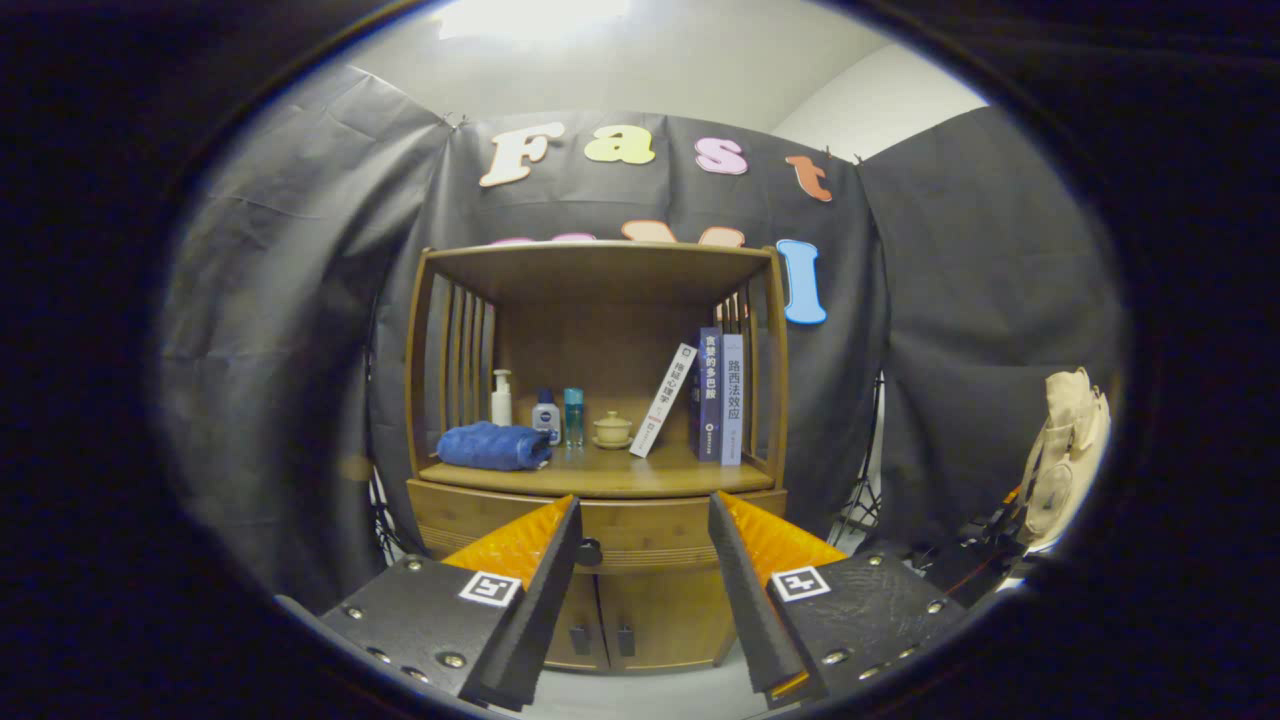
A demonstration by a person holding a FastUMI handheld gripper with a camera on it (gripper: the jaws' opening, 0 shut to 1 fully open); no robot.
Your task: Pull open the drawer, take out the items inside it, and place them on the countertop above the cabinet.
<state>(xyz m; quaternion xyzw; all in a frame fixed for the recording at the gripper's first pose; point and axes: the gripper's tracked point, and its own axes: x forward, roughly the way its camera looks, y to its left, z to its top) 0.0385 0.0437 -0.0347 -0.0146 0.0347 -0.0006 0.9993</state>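
Tongs (645, 535): wide open and holding nothing; black ribbed inner faces, orange ridged backs, black bolted plates each with a small square marker.
Drawer (640, 535): shut, straight ahead and beyond the tips, a long wooden front with grooved lines along its lower edge, directly under the front edge of the surface.
Knob (589, 551): small, dark and round, on the drawer front just beside the left tip. Risk: it is a small thing to pinch, so an off-centre grip could slide off and leave the drawer closed.
Items inside: hidden while the drawer is shut; I cannot tell what they are.
Towel (493, 446): blue, soft, rolled, at the left front edge of the surface. Risk: it takes up landing room.
Bottles (545, 415): a white pump bottle, a small blue and white one and a teal one, upright and close together behind the towel. Risk: light and narrow, easily toppled by a careless reach.
Cup (612, 429): pale, lidded, on a saucer near the middle; looks breakable.
Books (720, 400): one leaning, two upright at the right edge; the leaning one could slide if bumped.
Surface (640, 478): smooth brown wood, freest along its front edge in the middle.
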